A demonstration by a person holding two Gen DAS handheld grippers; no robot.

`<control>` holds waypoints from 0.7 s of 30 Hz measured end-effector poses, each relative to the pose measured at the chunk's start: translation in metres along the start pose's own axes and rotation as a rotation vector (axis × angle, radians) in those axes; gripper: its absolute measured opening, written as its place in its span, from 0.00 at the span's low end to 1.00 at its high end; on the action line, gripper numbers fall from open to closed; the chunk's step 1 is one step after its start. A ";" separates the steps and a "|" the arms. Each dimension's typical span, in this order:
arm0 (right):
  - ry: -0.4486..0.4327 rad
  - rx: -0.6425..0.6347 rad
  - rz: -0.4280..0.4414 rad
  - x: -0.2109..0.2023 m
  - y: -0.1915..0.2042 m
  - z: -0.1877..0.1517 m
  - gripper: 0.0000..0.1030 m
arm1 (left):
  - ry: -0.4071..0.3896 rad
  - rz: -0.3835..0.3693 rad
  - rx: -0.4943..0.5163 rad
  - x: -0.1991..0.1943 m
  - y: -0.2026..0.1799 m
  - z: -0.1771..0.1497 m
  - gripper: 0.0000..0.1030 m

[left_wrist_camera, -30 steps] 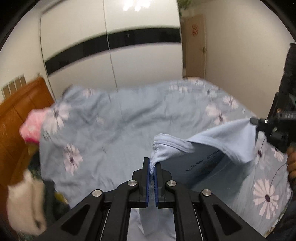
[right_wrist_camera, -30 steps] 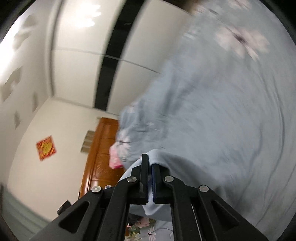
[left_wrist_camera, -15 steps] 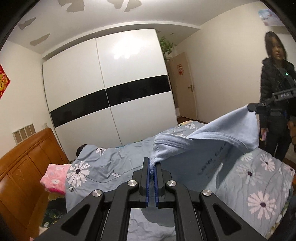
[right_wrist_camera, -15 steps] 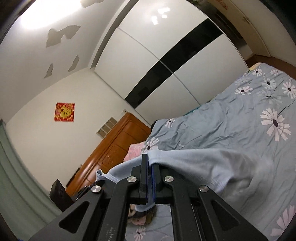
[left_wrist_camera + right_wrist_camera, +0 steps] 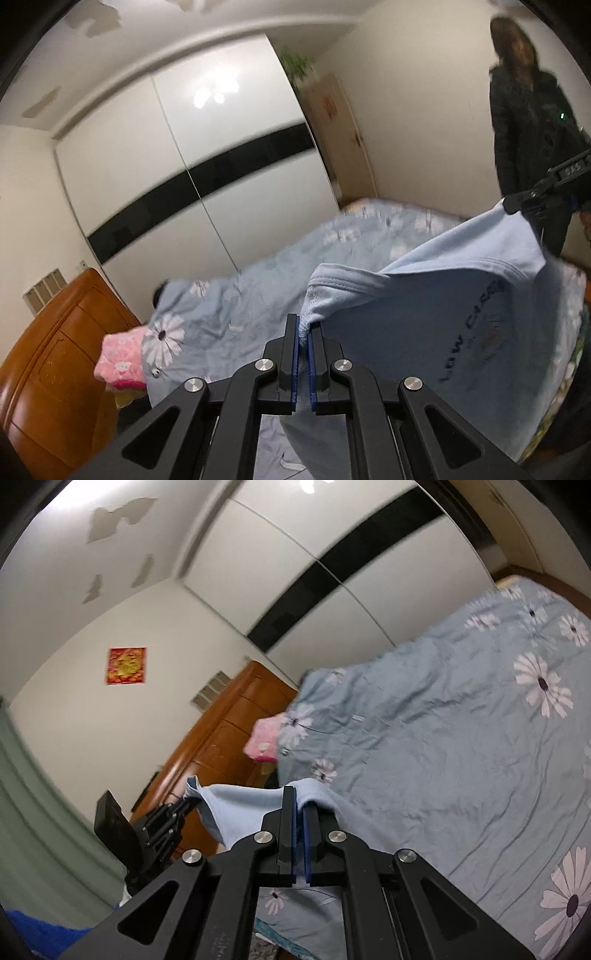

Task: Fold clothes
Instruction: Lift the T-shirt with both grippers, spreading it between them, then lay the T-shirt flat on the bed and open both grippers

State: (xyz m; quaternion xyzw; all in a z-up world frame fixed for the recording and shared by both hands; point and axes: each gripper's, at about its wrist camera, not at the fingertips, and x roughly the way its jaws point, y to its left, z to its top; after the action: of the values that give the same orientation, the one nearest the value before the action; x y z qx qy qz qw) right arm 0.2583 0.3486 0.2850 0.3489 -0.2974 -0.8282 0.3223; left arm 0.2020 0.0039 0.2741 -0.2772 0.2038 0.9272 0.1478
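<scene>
A light blue T-shirt [image 5: 436, 306] with dark lettering hangs stretched in the air above the bed. My left gripper [image 5: 303, 328] is shut on one bunched edge of it near the collar seam. In the left wrist view the right gripper [image 5: 517, 201] pinches the shirt's far corner at the upper right. From the right wrist view, my right gripper [image 5: 299, 805] is shut on the shirt [image 5: 243, 805], and the left gripper [image 5: 184, 805] holds the other end at the left.
A bed with a blue daisy-print cover [image 5: 461, 746] lies below. An orange wooden headboard [image 5: 55, 369] and a pink cloth [image 5: 120, 356] are at its left. A white wardrobe [image 5: 207, 173] with a black band stands behind. The person [image 5: 532, 125] in dark clothes is at the right.
Both grippers have swung upward and tilted with the shirt held between them, from low over the bed cover to a raised, spread position. Both stay shut on it.
</scene>
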 end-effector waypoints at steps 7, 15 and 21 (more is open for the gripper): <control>0.205 0.252 -0.194 0.118 -0.150 -0.007 0.02 | 0.235 -0.022 -0.026 0.133 -0.018 -0.021 0.05; 0.408 0.416 -0.321 0.234 -0.309 -0.011 0.02 | 0.518 -0.026 -0.091 0.319 -0.053 -0.071 0.05; 0.457 0.412 -0.318 0.287 -0.373 0.020 0.02 | 0.554 -0.013 -0.149 0.400 -0.052 -0.067 0.05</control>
State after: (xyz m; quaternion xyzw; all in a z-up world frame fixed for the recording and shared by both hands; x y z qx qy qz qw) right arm -0.0364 0.3708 -0.0820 0.6252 -0.3206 -0.6909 0.1701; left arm -0.0683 0.0831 -0.0225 -0.5312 0.1658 0.8278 0.0715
